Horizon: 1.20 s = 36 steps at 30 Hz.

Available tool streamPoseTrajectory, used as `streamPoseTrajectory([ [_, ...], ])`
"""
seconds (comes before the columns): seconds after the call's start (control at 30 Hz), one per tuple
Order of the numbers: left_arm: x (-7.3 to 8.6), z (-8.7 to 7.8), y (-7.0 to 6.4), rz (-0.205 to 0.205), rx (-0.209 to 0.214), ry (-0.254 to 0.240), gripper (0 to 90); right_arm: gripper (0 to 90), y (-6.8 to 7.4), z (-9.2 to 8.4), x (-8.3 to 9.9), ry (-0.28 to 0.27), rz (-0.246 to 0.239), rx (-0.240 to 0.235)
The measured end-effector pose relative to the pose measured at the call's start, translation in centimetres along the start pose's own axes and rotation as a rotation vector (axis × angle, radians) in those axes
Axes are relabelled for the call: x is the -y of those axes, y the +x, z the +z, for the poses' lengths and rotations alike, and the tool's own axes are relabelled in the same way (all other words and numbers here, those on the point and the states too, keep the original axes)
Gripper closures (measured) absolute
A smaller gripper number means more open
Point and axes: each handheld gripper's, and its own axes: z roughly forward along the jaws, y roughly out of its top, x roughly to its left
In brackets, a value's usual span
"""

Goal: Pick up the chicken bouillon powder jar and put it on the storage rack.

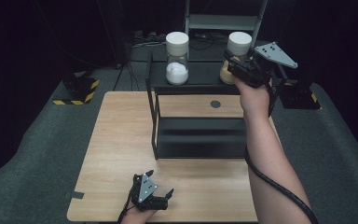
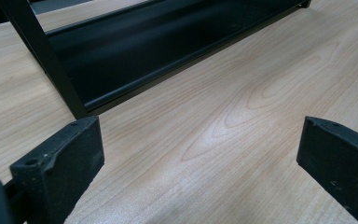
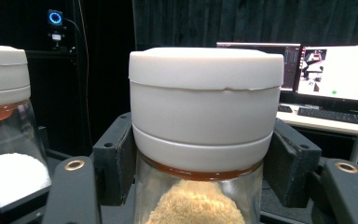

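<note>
Rack: a black 2-tier shelf rack (image 1: pixel 196 135) stands on the wooden table (image 1: pixel 116 154).
Jars: 2 white-lidded glass jars on the rack's top shelf; the white-powder jar (image 1: pixel 177 58) stands left of the tan-powder jar (image 1: pixel 237 56).
Right gripper (image 1: pixel 233 65): raised at the tan-powder jar, jaws closed against its sides just below the lid (image 3: pixel 206 100).
Left gripper (image 1: pixel 156 193): low over the table's near edge, jaws spread wide, holding nothing.

Colours on the table
Black rack (image 1: pixel 198 135), light wood-grain table (image 1: pixel 121 154); white-lidded jars: white powder (image 1: pixel 177 58), tan powder (image 3: pixel 200 140)
</note>
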Motion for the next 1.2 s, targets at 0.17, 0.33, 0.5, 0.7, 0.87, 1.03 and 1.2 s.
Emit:
streamPoseTrajectory([
  [0.17, -0.2, 0.1, -0.2, 0.007, -0.006, 0.013, 0.9, 34.1, 0.0, 0.0, 0.2, -0.005, 0.0, 0.001],
  [0.33, -0.2, 0.0, -0.2, 0.007, -0.005, 0.011, 0.9, 33.9, 0.0, 0.0, 0.0, 0.0, -0.003, 0.002],
  [0.5, -0.2, 0.0, -0.2, 0.01, -0.006, 0.012, 0.9, 33.7, 0.3, 0.0, -0.3, 0.01, -0.005, 0.013],
  [0.7, -0.1, 0.0, -0.1, -0.001, -0.001, 0.006, 0.9, 19.8, 0.1, -0.1, -0.7, 0.021, 0.022, 0.016],
  [0.87, 0.0, 0.0, 0.0, -0.001, 0.002, 0.004, 0.9, 3.3, 0.2, -0.2, -0.9, 0.038, 0.046, 0.034],
  [1.03, 0.0, -0.1, 0.0, 0.005, 0.003, 0.003, 0.9, 0.0, 0.1, -0.5, -0.8, 0.041, 0.036, 0.024],
  [1.2, 0.0, 0.0, 0.0, 0.007, 0.007, 0.003, 0.9, 0.0, 0.3, -1.1, -0.9, 0.043, 0.032, 0.022],
])
